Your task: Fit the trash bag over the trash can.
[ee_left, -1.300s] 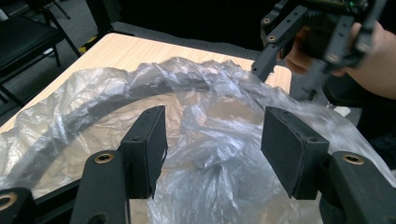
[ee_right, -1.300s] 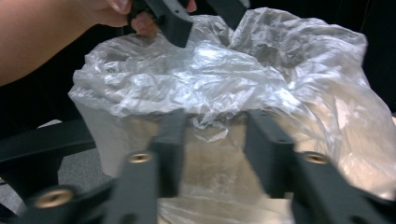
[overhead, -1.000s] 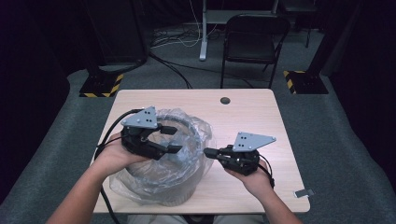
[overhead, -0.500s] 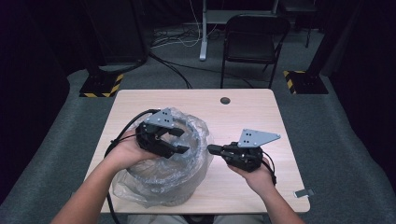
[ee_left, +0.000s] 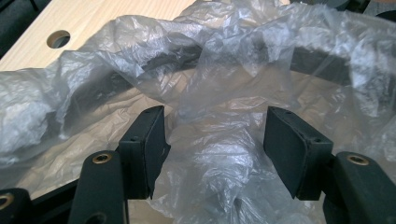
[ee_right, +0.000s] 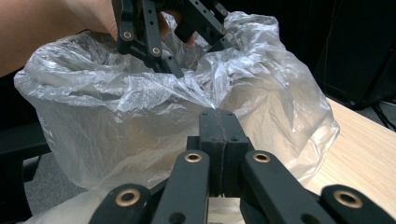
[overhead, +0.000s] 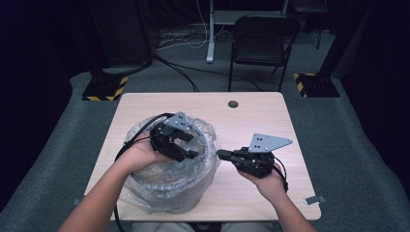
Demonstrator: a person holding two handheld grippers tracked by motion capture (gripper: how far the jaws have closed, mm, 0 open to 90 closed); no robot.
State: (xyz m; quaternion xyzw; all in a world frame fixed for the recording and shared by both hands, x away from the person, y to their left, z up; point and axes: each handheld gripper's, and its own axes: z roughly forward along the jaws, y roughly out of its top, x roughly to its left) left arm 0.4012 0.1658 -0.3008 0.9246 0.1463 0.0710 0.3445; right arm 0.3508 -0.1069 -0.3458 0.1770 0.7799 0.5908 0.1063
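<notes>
A round grey bin (overhead: 191,186) lined with a crinkled clear plastic bag (overhead: 159,193) stands on the pale wooden table (overhead: 270,116), toward the person's left side of it. Taking that bin as the marker: the left gripper (overhead: 186,147) hangs over its mouth, tipped down into the opening, jaws standing apart with a loose fold of the film bunched between the pads but not pinched, as the left gripper view shows (ee_left: 212,140). Those jaws have just been opening a little further. The right gripper (overhead: 221,154) sits just beside the bin's right wall, its two black jaws pressed flat together; in its own view (ee_right: 218,119) the tips meet right at a peak of the bag's film, so it looks to be nipping the liner there, though I cannot be sure plastic is actually caught.

As for progress, the bag is already in the bin and much of its edge is draped over the dark rim (ee_left: 317,63), with slack spilling down the outside toward the table's near edge. The inside is crumpled and puffed up, so pushing the liner down and smoothing it out seems to be what is left.
</notes>
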